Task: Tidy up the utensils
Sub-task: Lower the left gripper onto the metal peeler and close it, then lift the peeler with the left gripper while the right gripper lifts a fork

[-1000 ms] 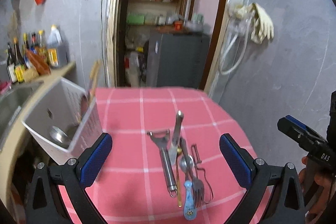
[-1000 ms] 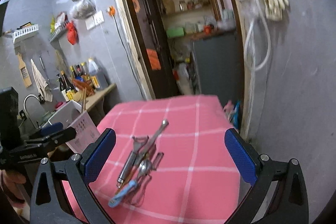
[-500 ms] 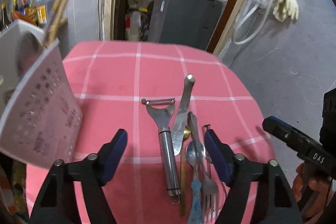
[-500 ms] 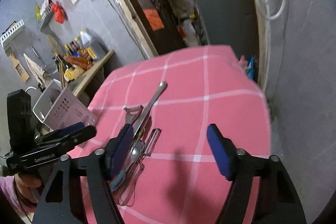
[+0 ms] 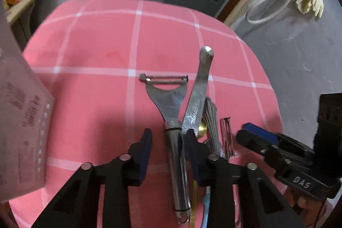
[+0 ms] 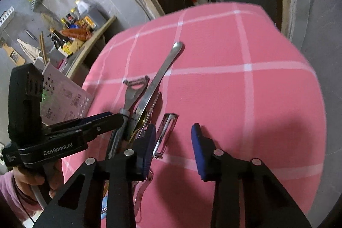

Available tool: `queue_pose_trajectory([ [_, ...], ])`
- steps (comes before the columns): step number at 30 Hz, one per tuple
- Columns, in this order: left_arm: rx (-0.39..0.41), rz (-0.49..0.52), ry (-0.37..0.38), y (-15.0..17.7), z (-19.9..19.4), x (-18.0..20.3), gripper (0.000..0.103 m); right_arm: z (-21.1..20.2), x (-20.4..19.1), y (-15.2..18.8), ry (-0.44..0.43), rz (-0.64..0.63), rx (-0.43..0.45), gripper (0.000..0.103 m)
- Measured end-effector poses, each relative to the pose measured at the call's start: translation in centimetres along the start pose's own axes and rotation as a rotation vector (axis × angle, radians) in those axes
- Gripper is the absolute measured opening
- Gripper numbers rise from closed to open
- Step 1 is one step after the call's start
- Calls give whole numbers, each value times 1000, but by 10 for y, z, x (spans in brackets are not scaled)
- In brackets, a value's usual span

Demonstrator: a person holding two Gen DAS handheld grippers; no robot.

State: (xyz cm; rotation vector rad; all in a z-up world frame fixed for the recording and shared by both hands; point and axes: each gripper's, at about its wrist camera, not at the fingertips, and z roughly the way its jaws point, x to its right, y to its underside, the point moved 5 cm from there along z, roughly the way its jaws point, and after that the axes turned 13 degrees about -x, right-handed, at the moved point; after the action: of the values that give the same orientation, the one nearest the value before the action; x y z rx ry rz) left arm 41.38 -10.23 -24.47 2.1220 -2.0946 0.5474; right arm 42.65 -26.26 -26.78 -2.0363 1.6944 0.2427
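A pile of metal utensils lies on the pink checked tablecloth (image 5: 96, 52): a Y-shaped peeler (image 5: 168, 104), a table knife (image 5: 201, 87), a spoon and fork bundle (image 5: 210, 116) and a small straight peeler (image 5: 226, 134). My left gripper (image 5: 168, 142) is open and low, its jaws on either side of the Y-peeler's handle, apart from it. My right gripper (image 6: 173, 142) is open, with the straight peeler (image 6: 165, 134) just inside its left finger (image 6: 147, 142). The Y-peeler (image 6: 132, 93) and the knife (image 6: 162, 76) also show in the right wrist view.
A white perforated utensil basket (image 5: 19, 121) stands at the left edge of the table; it also shows in the right wrist view (image 6: 64, 97). A counter with bottles (image 6: 72, 35) lies beyond. A grey wall and a doorway are behind the table.
Both grippers have dropped toward the pile and narrowed their opening. The left one now straddles the Y-peeler's handle; the right one has come down beside the straight peeler.
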Motion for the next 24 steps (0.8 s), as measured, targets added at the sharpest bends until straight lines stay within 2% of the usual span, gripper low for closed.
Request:
queue_pose_trajectory([
  [5,-44,9,16,-6,7,0,23,17,-10,-8,7,-8,-84,30],
  [8,-62,11,13,-9,8,1,22,25,-20,-14,60,-44,-129,29],
  [14,-86,9,26,-12,9,5,20,30,-37,-17,148,-82,-155,25],
  [19,-129,17,-3,-18,13,9,19,30,-39,-18,143,-50,-177,16],
  [22,-148,15,-4,-21,14,10,19,32,-39,-19,123,-20,-181,15],
  [24,-153,-5,13,-21,14,8,18,35,-37,-19,71,27,-182,14],
])
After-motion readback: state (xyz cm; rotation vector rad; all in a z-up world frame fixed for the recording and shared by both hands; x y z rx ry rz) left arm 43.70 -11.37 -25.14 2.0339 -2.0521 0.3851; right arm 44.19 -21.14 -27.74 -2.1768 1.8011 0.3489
